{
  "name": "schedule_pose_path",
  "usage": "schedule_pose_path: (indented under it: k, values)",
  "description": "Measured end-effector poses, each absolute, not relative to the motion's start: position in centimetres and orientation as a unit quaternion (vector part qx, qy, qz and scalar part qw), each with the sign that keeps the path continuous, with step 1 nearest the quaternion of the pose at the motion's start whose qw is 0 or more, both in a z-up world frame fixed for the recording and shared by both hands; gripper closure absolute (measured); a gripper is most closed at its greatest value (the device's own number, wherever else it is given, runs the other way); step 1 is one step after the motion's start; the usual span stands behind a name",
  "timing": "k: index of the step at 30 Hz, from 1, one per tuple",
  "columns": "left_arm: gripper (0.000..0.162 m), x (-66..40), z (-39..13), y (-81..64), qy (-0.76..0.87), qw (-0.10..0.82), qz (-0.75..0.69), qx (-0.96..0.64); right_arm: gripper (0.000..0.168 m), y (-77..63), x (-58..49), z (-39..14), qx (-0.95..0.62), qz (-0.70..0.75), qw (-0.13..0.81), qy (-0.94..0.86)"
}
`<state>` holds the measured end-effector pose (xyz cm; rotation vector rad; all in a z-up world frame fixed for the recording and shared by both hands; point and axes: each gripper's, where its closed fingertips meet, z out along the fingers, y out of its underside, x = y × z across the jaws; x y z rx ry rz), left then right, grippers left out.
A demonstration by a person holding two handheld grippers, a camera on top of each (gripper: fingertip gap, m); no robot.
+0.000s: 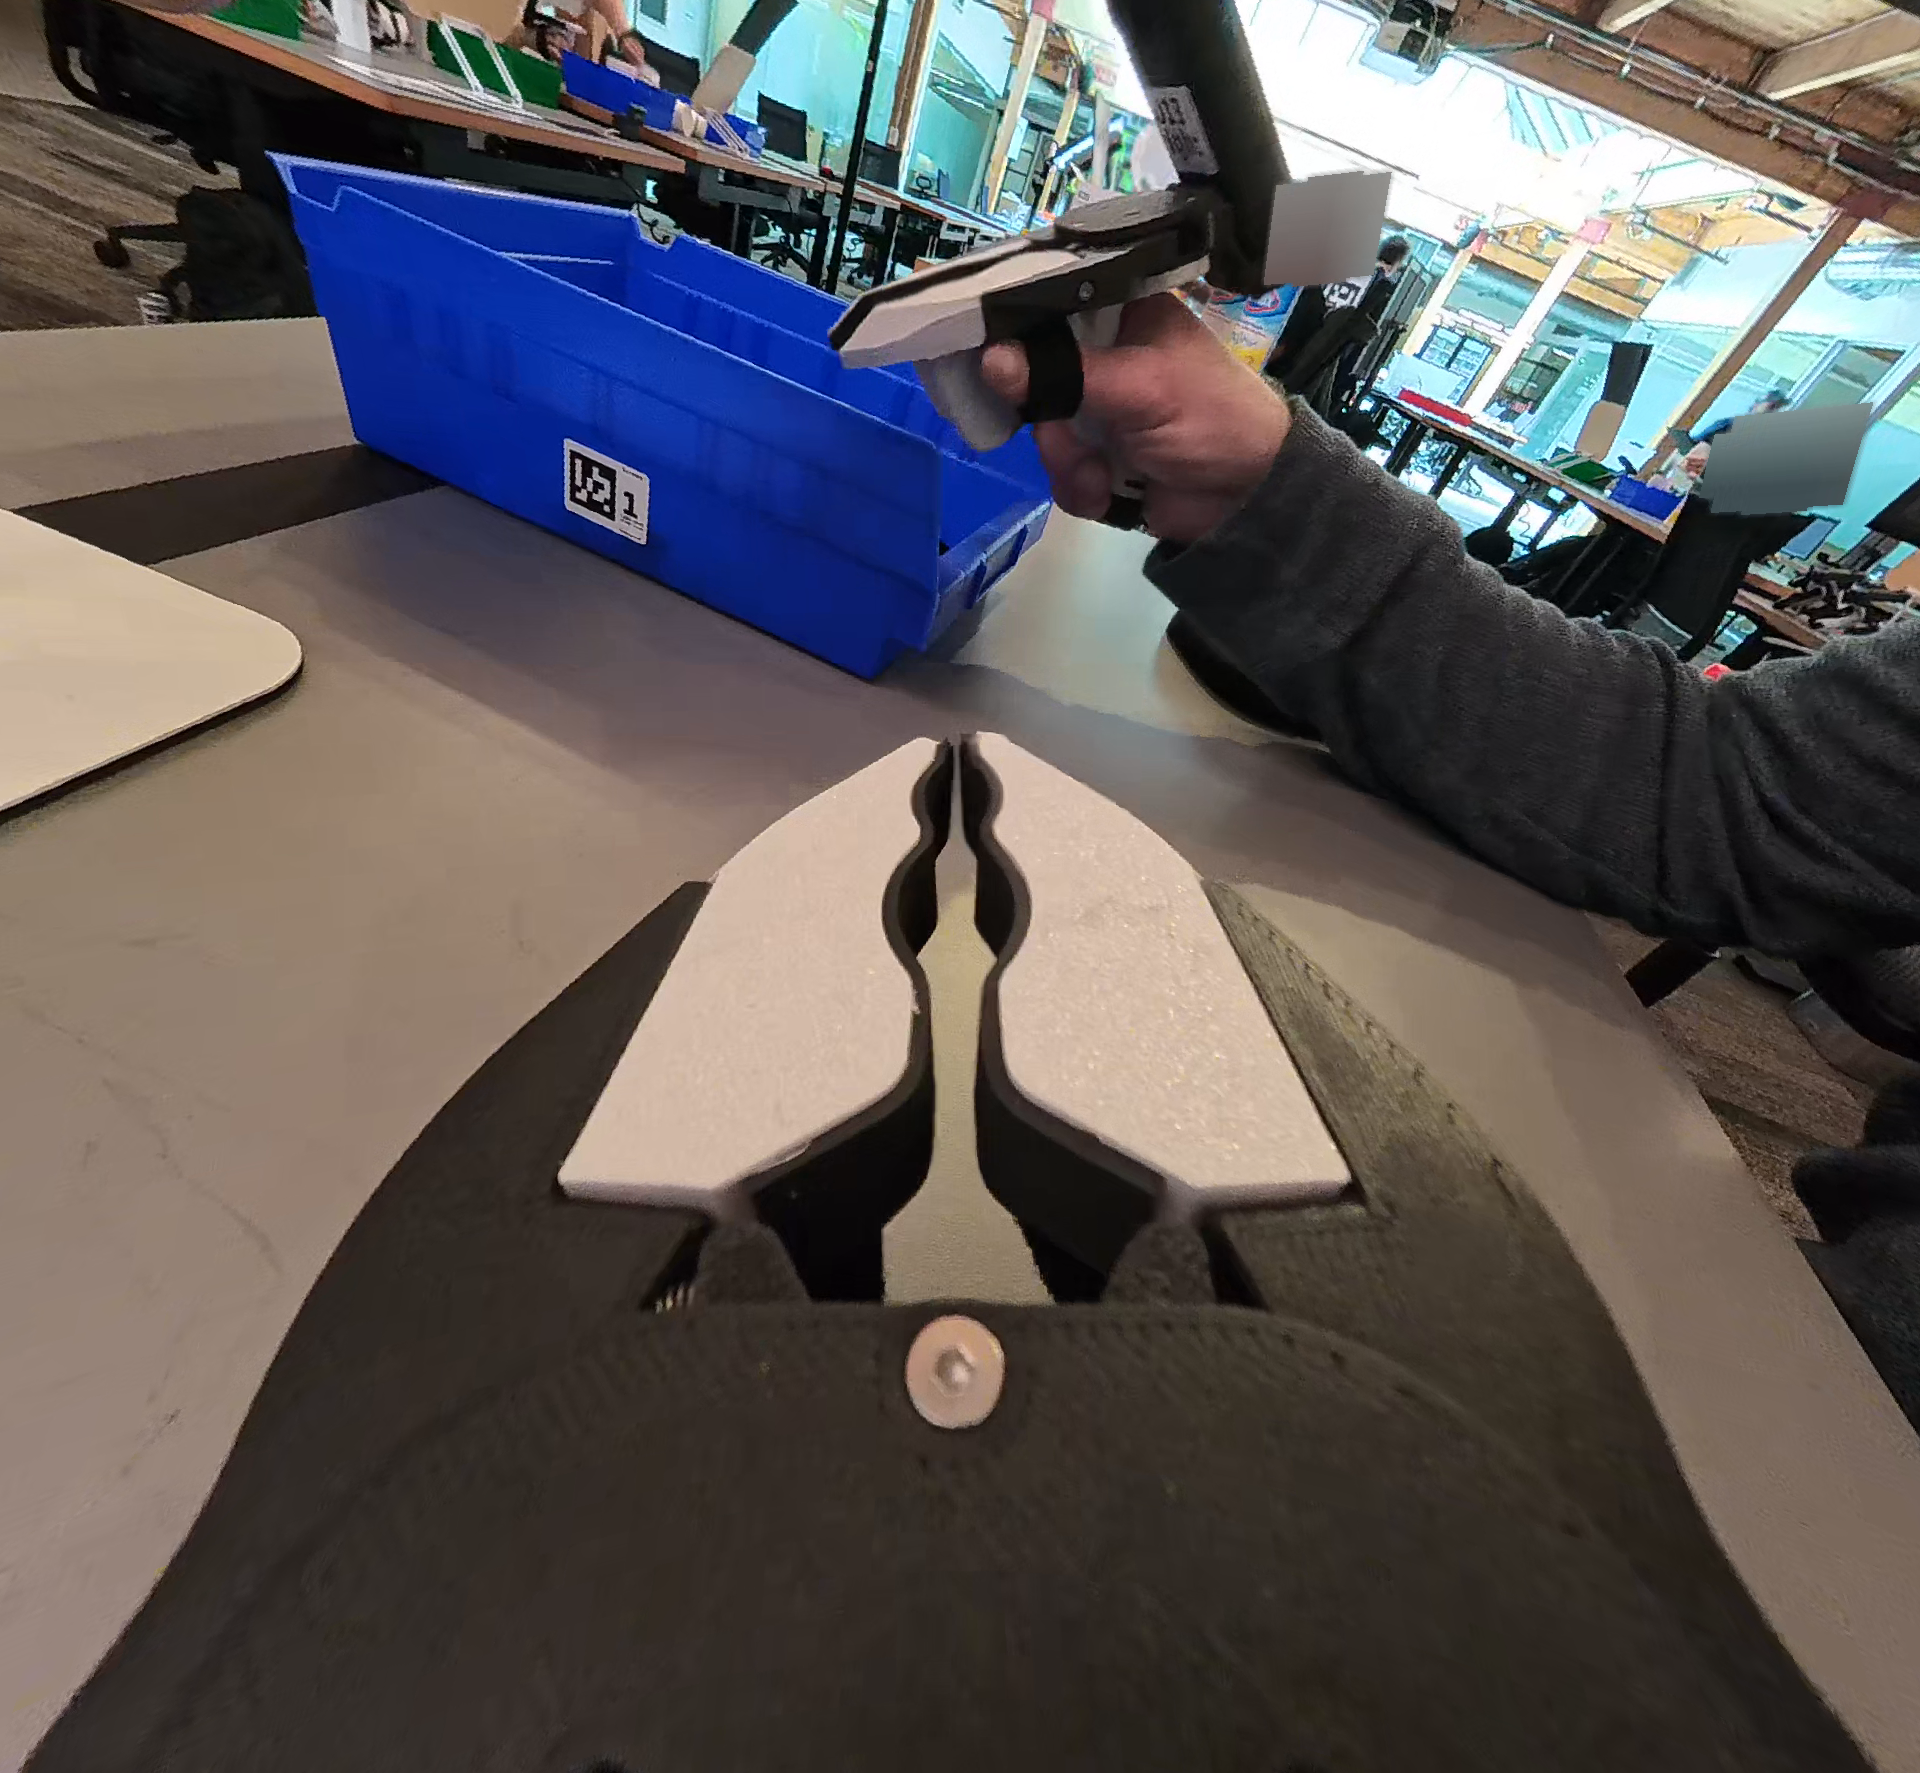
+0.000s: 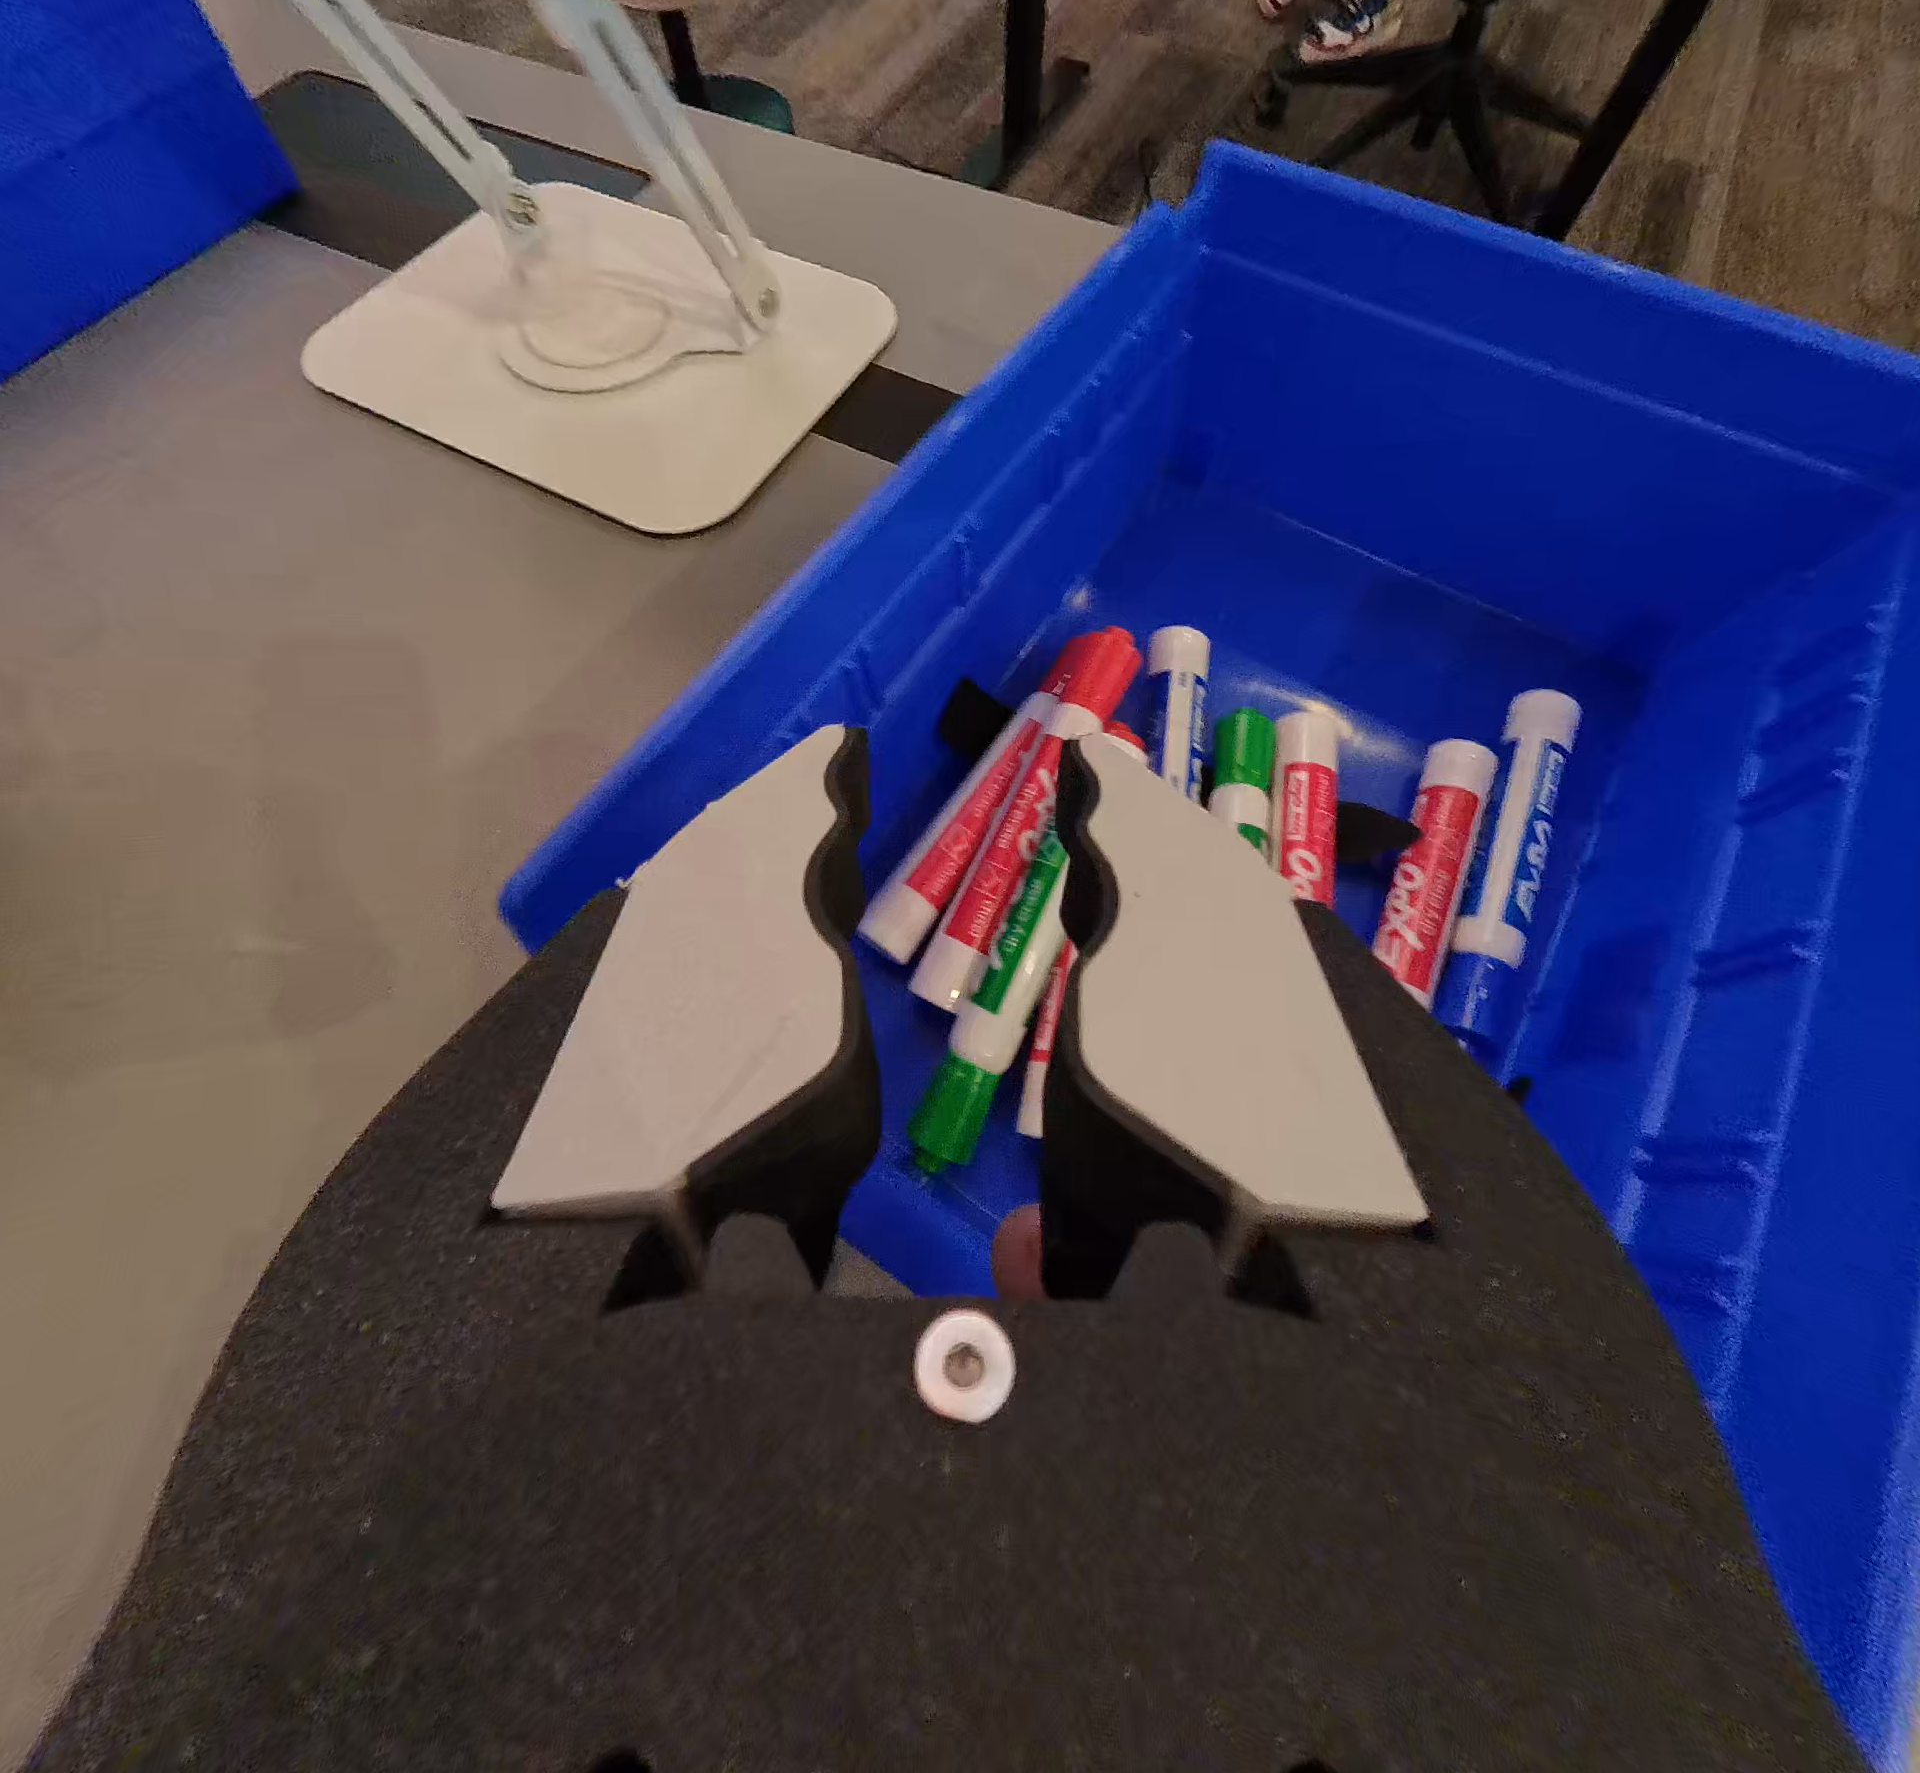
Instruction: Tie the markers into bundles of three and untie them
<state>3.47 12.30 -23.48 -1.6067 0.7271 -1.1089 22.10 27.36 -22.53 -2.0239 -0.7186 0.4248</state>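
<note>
Several red, green and blue markers (image 2: 1439, 861) lie loose in a blue bin (image 2: 1351, 352), with black strap ends (image 2: 1371, 830) sticking out among them. My right gripper (image 2: 961, 747) is open and empty, hovering over the bin's near end above a green marker (image 2: 997, 1006) and red ones. In the left wrist view it (image 1: 847, 341) hangs above the same bin (image 1: 644, 414), held by a hand. My left gripper (image 1: 956, 749) is shut and empty, low over the grey table (image 1: 312, 996), apart from the bin.
A white stand base (image 2: 603, 362) sits on the table left of the bin, with slanted legs rising from it; it also shows in the left wrist view (image 1: 104, 643). A second blue bin (image 2: 104, 113) stands at the far left. A sleeved arm (image 1: 1507, 705) crosses the right side.
</note>
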Motion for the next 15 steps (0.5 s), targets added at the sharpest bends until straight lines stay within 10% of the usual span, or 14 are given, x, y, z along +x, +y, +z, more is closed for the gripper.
schedule_pose_path:
  k: [1,15]
  values:
    - [0.159,3.4,-23.5,12.4,0.299,0.506,-0.457,-0.667,0.135,27.0,21.6,-22.5,-0.818,0.173,0.461,-0.298]
    - [0.126,-2.1,-21.9,12.0,0.266,0.581,-0.268,-0.721,0.128,22.6,19.8,-20.0,-0.775,0.129,0.501,-0.363]
